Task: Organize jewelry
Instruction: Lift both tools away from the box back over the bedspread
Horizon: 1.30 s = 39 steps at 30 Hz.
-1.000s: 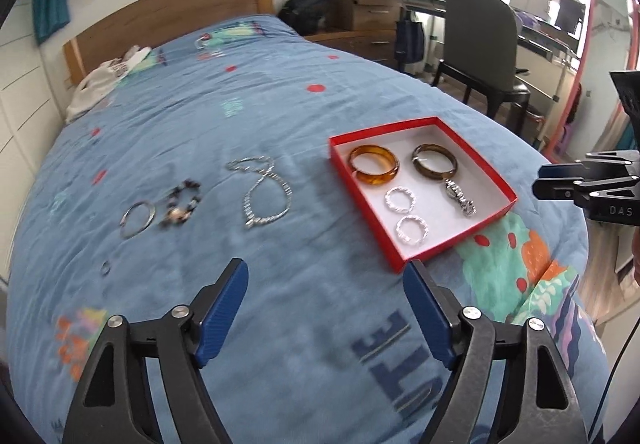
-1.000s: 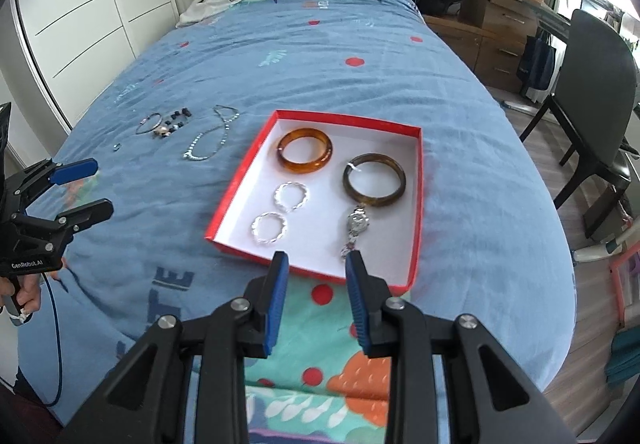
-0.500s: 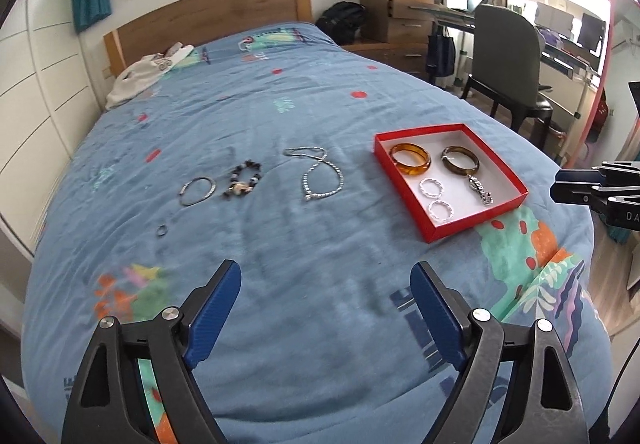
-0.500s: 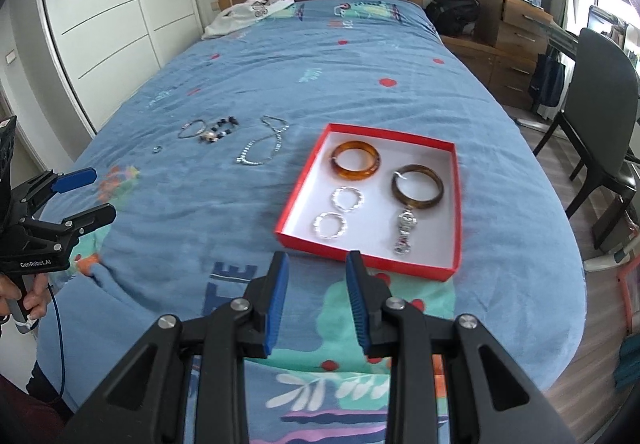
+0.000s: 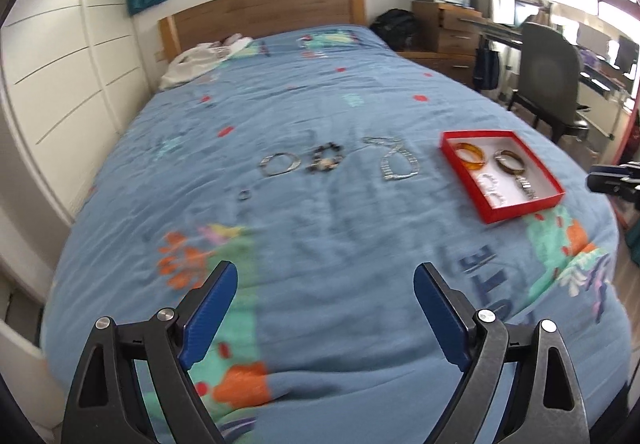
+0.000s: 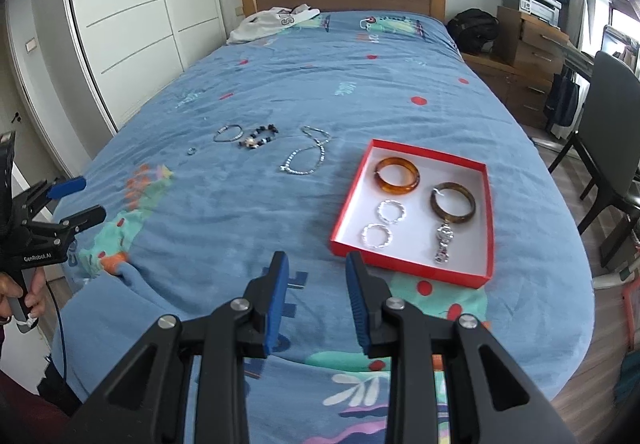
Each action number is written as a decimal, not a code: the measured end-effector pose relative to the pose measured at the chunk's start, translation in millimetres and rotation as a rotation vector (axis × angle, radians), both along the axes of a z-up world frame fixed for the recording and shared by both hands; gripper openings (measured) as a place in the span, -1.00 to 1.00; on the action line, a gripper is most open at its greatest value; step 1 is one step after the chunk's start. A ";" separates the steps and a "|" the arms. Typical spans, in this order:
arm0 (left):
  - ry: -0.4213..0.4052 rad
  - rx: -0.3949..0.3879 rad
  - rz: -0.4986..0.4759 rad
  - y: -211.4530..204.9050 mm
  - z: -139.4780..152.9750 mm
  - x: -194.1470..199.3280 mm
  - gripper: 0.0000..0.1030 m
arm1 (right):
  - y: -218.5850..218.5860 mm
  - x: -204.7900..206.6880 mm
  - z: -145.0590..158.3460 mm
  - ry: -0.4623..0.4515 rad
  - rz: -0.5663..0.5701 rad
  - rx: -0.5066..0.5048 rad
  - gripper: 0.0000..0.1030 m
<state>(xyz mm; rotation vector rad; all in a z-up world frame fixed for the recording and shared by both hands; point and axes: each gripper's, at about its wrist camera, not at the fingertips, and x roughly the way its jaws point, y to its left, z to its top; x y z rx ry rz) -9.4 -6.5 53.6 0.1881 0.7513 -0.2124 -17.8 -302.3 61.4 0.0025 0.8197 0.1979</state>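
A red tray lies on the blue bed near its right edge, toward the foot. It holds five pieces: one amber bangle and one dark brown bangle side by side in the far half, two small silver bracelets one behind the other in the near left part, and one silver watch just in front of the brown bangle.

Four more pieces lie loose on the bedspread in a row to the left of the tray, well apart from it: one silver chain necklace looped over itself, one dark beaded bracelet, one thin silver bangle, and one small ring nearest the left edge. A white garment lies crumpled by the headboard.

The left gripper hovers over the foot of the bed, its jaws wide apart and holding nothing. The right gripper hangs over the foot just in front of the tray's near left corner, its jaws partly apart with a clear gap and also holding nothing.
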 end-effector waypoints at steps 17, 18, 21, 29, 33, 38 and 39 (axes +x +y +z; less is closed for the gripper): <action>0.000 -0.030 0.195 79.7 -9.8 11.0 0.82 | 49.5 28.7 4.6 -0.004 0.071 -0.002 -0.18; 0.004 -0.035 0.204 83.1 -11.0 14.2 0.82 | 52.9 33.6 3.5 -0.001 0.078 0.000 -0.17; 0.012 -0.042 0.225 93.2 -15.1 23.8 0.82 | 60.4 45.1 0.0 0.006 0.089 0.006 -0.17; 0.049 -0.057 0.239 107.8 -32.1 60.5 0.82 | 80.6 80.4 -19.9 0.050 0.104 0.027 -0.16; 0.066 -0.070 0.228 111.9 -42.8 88.0 0.82 | 95.3 103.3 -33.6 0.080 0.118 0.032 -0.13; 0.089 -0.081 0.215 114.8 -58.1 128.2 0.82 | 112.0 134.7 -48.7 0.102 0.127 0.038 -0.04; 0.094 -0.083 0.213 114.6 -60.9 134.9 0.82 | 116.7 143.5 -52.6 0.108 0.130 0.038 -0.02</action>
